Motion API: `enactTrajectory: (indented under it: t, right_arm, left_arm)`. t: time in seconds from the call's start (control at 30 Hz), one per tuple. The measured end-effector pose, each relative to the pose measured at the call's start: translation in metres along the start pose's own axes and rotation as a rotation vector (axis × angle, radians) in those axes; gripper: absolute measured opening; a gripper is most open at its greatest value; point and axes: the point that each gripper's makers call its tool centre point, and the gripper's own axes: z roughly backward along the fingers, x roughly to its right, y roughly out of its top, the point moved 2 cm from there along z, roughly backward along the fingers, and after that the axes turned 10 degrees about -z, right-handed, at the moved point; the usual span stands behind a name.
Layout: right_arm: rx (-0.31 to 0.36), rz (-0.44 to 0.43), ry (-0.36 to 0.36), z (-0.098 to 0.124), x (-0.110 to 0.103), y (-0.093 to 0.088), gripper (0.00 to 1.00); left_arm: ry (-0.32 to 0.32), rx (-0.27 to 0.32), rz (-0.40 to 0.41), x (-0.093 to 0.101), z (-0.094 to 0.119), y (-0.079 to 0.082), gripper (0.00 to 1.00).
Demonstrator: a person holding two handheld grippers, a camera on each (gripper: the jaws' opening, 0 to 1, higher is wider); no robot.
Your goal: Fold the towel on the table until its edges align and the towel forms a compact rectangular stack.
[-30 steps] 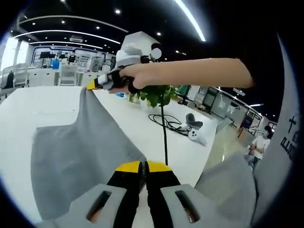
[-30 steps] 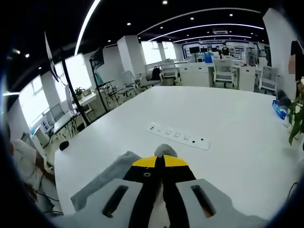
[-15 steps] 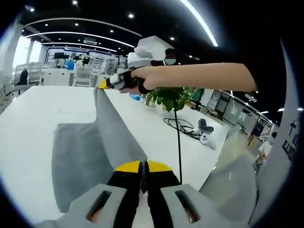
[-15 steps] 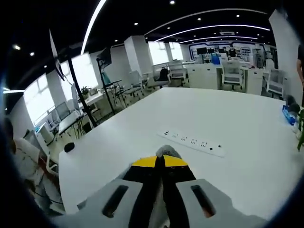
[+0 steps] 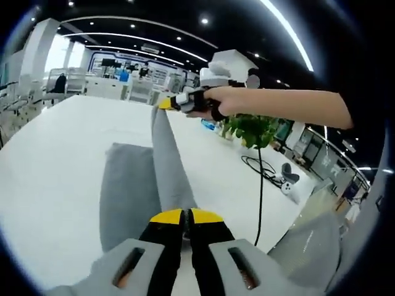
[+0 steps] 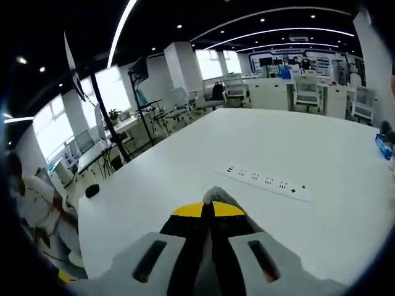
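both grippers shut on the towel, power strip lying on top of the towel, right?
Not quite. The power strip lies on the bare white table, apart from the towel, as the right gripper view shows. Both the left gripper and the right gripper are shut on the towel.

1. Towel (image 5: 133, 185): plain grey, unpatterned.
2. Table (image 5: 49, 160): white.
3. Left gripper (image 5: 186, 216): black jaws with yellow tips on a grey body.
4. Right gripper (image 6: 210, 210): the same black, yellow and grey.
5. Power strip (image 6: 266, 183): white with dark sockets.
6. Plant (image 5: 250, 129): green leaves.
7. Cable (image 5: 260, 185): black.
8. Ceiling: black, with white light strips.
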Motion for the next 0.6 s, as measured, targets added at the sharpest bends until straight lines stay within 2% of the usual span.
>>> enactTrajectory:
  t: [0.1,0.33,0.5,0.6]
  right_arm:
    - [-0.014,-0.003,0.004,-0.010,-0.004,-0.006,0.01]
    - [-0.043,-0.010,0.000,-0.030,-0.007,-0.017,0.01]
    - [-0.060,-0.008,-0.006,-0.044,-0.011,-0.024,0.01]
    - [-0.077,-0.009,-0.020,-0.052,-0.013,-0.030,0.01]
  left_arm:
    - [0.019,-0.011,0.042,-0.009,0.002,-0.009,0.04]
    - [0.019,-0.016,0.068,-0.022,0.006,-0.020,0.04]
    - [0.032,-0.020,0.122,-0.032,0.009,-0.026,0.04]
    - [0.050,-0.036,0.182,-0.044,0.009,-0.036,0.03]
